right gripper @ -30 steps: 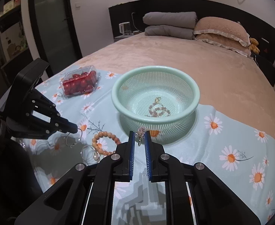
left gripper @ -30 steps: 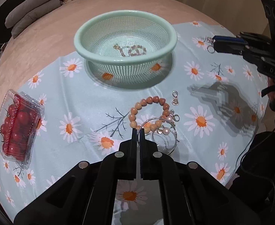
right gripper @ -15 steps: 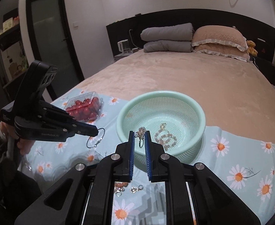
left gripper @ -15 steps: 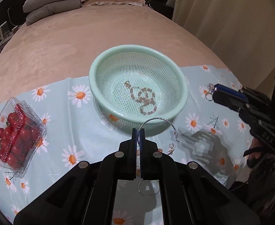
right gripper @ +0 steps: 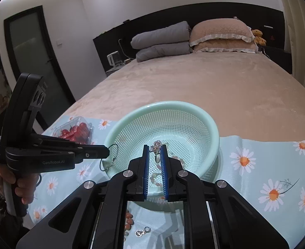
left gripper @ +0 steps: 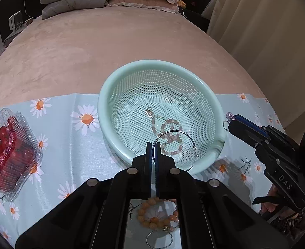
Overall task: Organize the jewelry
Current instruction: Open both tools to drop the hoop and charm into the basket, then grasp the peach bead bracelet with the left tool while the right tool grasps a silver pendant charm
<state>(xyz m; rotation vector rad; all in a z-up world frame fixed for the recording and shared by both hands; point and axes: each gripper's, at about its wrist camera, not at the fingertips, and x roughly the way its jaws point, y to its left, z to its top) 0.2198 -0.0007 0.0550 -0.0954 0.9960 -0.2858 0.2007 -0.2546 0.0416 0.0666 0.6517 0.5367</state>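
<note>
L gripper (left gripper: pixel 152 144) clamped on hoop earring (left gripper: pixel 176 143), R gripper (right gripper: pixel 155 148) clamped on small charm (right gripper: pixel 157 146), both over basket (left gripper: pixel 111 95)

Orange bead bracelet (left gripper: pixel 155 215) half hidden

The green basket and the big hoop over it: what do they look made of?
Basket: likely moulded plastic, pale mint with a soft sheen; its wall is an even grid of small holes under a smooth rolled rim. Hoop earring, pinched in the left gripper: apparently thin silvery metal wire, judging by its bright glints.
</note>
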